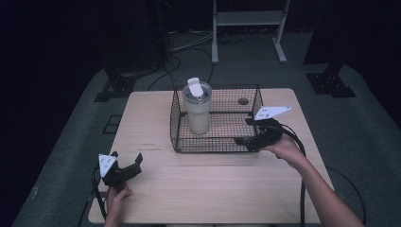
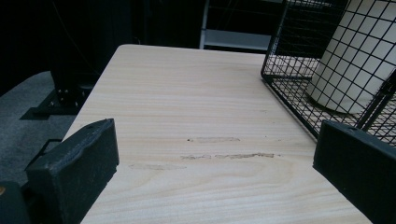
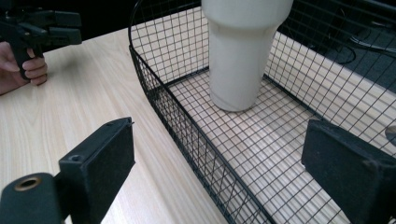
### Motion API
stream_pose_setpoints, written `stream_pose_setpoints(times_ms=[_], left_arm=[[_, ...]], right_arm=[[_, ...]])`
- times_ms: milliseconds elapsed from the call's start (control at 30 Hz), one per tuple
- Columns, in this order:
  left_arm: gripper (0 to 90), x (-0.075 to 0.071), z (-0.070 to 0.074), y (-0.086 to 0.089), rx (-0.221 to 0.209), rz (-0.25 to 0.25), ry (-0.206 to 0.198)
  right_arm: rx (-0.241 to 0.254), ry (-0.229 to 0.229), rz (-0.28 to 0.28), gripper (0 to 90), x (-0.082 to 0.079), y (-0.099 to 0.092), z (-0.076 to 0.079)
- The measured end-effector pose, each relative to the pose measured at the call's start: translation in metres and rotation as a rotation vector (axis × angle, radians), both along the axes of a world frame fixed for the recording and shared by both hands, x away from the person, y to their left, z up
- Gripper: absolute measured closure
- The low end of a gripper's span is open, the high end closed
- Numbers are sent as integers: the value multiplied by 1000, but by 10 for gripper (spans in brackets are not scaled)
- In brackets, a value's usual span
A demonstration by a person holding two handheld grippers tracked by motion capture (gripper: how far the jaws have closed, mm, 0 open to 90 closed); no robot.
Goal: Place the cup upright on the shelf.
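1 tumbler (image 1: 197,108) stands beyond right hand-held gripper (image 1: 249,131).

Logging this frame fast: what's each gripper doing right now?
Left gripper: open, holding nothing, over the table.
Right gripper: open, holding nothing, jaws either side of the basket wall.

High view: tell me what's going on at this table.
A person holds a gripper in each hand at a wooden table. A cream tumbler stands upright in the left part of a black wire basket. The right gripper, jaws open, straddles the basket's near wall at its right end. The left gripper, also open, waits near the table's left corner, holding nothing.
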State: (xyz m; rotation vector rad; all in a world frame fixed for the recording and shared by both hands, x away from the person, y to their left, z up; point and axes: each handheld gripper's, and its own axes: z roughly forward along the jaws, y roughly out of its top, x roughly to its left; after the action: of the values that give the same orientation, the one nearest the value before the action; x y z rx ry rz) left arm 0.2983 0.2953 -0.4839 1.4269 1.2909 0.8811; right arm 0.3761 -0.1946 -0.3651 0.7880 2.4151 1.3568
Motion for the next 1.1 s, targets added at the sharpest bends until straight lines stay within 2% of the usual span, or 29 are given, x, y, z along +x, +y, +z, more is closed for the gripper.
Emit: stream_pose_setpoints(times_ms=[567, 1100], left_arm=[[0, 0, 0, 0, -1, 0, 0], [0, 0, 0, 0, 3, 0, 0]], right_arm=[[28, 18, 17, 88, -16, -8, -15], [27, 29, 26, 88, -36, -17, -35]])
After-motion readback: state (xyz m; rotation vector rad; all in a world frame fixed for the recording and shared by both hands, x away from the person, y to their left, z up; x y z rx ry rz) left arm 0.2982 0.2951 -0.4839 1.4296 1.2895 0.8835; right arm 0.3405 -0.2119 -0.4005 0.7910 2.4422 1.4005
